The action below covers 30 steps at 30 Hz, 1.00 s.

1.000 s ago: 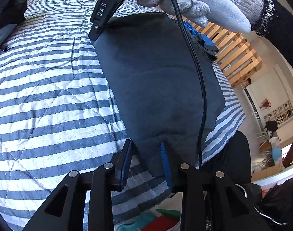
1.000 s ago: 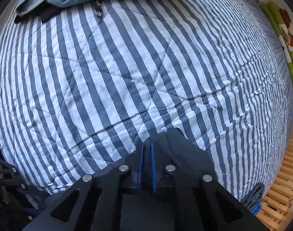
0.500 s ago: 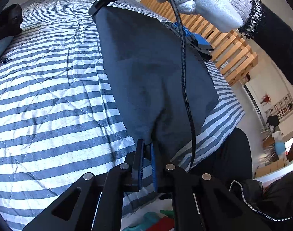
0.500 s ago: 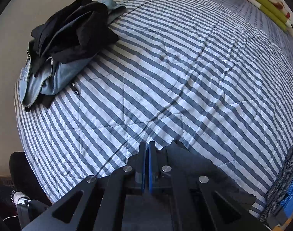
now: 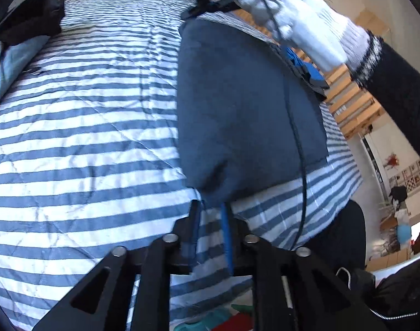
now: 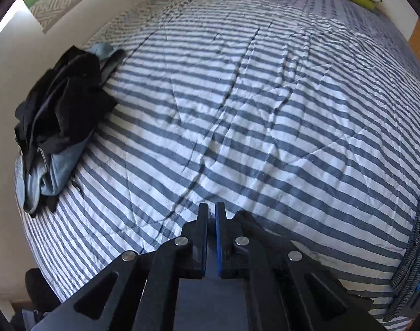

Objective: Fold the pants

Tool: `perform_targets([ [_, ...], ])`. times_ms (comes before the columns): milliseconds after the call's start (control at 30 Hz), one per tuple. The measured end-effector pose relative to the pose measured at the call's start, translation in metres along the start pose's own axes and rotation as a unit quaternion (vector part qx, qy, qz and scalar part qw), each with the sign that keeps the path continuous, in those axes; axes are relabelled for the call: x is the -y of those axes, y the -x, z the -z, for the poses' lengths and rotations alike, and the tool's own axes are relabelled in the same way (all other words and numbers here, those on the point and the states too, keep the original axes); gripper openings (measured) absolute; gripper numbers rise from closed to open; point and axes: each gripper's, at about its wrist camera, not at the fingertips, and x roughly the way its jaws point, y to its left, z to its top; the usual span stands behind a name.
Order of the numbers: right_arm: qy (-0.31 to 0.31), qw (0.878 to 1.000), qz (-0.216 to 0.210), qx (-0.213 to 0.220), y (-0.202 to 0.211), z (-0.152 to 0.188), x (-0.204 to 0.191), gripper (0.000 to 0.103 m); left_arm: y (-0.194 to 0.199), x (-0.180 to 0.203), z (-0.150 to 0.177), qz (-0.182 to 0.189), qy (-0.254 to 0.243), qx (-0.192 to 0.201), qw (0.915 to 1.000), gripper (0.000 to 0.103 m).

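We hold dark pants [image 5: 245, 110] above striped bed [image 5: 86, 127], cloth hanging between both tools. Right gripper [image 6: 211, 215] clamped tight on far top corner, gloved hand [image 5: 301, 19] behind it. Left gripper [image 5: 211, 215] opening, near lower corner between its jaws, pads off cloth. Pants look soft, light, limp; we judge they sag wherever unsupported. Best hold: corners or hem, both ends taut. Spare clothes pile [image 6: 58, 115] lies well apart.
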Motion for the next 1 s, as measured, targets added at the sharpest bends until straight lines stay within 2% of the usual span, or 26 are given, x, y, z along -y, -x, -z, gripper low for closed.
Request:
perform_targets([
  [33, -0.007, 1.0, 0.0, 0.007, 0.007, -0.002, 0.005, 0.005, 0.005, -0.008, -0.002, 0.001, 0.014, 0.01, 0.9998, 0.058],
  [100, -0.011, 1.0, -0.003, 0.013, 0.015, -0.005, 0.01, 0.006, 0.003, -0.016, -0.012, 0.004, 0.031, 0.022, 0.9993, 0.062],
  [200, 0.016, 1.0, -0.005, 0.003, 0.017, -0.004, -0.002, 0.027, -0.01, -0.011, -0.017, -0.011, 0.013, 0.015, 0.9997, 0.061],
  [233, 0.031, 0.999, -0.004, -0.002, 0.013, -0.005, -0.009, 0.033, -0.011, -0.013, -0.017, -0.005, 0.013, 0.012, 0.9998, 0.06],
  [400, 0.088, 0.994, 0.045, -0.048, -0.034, 0.002, -0.038, 0.034, -0.024, -0.006, -0.013, 0.009, -0.004, -0.003, 1.0, 0.045],
  [467, 0.092, 0.992, 0.06, -0.062, -0.049, 0.002, -0.04, 0.034, -0.029, -0.002, -0.016, 0.012, -0.009, -0.009, 0.9999, 0.038],
  [500, 0.094, 0.991, 0.066, -0.067, -0.056, 0.002, -0.041, 0.034, -0.031, 0.0, -0.017, 0.006, -0.016, -0.012, 0.9998, 0.027],
  [533, 0.097, 0.99, 0.071, -0.069, -0.06, 0.003, -0.042, 0.027, -0.035, 0.004, -0.021, 0.001, -0.017, -0.015, 0.9997, 0.011],
  [567, 0.103, 0.989, 0.082, -0.07, -0.063, 0.004, -0.044, 0.006, -0.036, 0.004, -0.021, -0.002, -0.019, -0.018, 0.9997, 0.004],
  [633, 0.106, 0.987, 0.1, -0.067, -0.061, 0.009, -0.045, 0.004, -0.034, 0.007, -0.022, 0.001, -0.02, -0.01, 0.9998, 0.003],
  [700, 0.094, 0.991, 0.086, -0.044, -0.04, 0.012, -0.041, 0.003, -0.024, 0.016, -0.02, 0.014, -0.023, 0.004, 0.9996, 0.002],
  [767, 0.03, 0.999, 0.037, -0.027, -0.014, 0.01, -0.023, 0.003, -0.013, 0.029, -0.017, 0.028, -0.033, 0.012, 0.999, 0.002],
  [833, -0.013, 1.0, -0.008, -0.009, 0.0, 0.008, -0.009, 0.003, -0.004, 0.039, -0.015, 0.037, -0.049, 0.019, 0.998, 0.002],
  [867, -0.022, 1.0, -0.014, -0.008, -0.003, 0.007, -0.007, 0.003, 0.0, 0.043, -0.015, 0.032, -0.057, 0.025, 0.9975, 0.002],
  [933, -0.029, 0.999, 0.01, -0.02, -0.029, 0.003, -0.006, 0.003, 0.0, 0.041, -0.018, 0.01, -0.064, 0.028, 0.9975, 0.002],
  [1000, -0.053, 0.998, 0.018, -0.041, -0.065, -0.001, 0.005, 0.003, -0.005, 0.027, -0.021, -0.004, -0.042, 0.016, 0.999, 0.002],
])
